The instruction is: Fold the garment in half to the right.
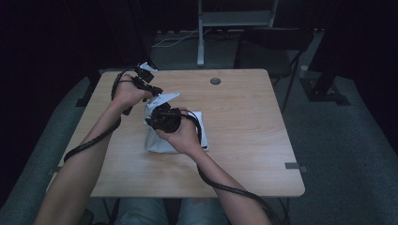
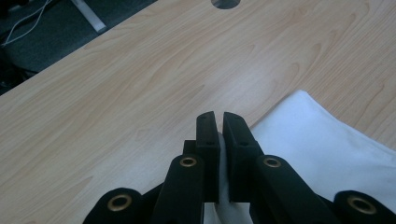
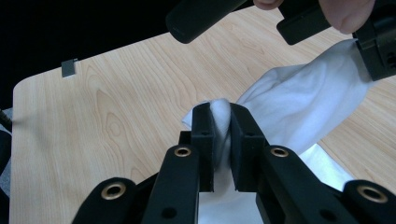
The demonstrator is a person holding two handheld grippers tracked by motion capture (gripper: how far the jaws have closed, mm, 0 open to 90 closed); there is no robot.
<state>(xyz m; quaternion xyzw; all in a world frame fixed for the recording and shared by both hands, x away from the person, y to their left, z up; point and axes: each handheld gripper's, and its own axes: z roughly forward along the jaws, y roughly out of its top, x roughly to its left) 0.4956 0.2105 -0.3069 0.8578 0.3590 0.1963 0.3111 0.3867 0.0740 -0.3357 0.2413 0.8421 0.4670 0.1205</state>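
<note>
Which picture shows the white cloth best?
The right gripper view: there the cloth stretches lit and close from the right gripper up to the left gripper. The left gripper view shows one flat corner beside its jaws. In the high view, hands hide most of it.

cloth (image 1: 162,140): on table (image 1: 244,140), left of middle | left gripper (image 1: 151,90): behind cloth, toward far-left corner | right gripper (image 1: 159,119): over cloth | round hole (image 1: 215,81): near far edge
</note>
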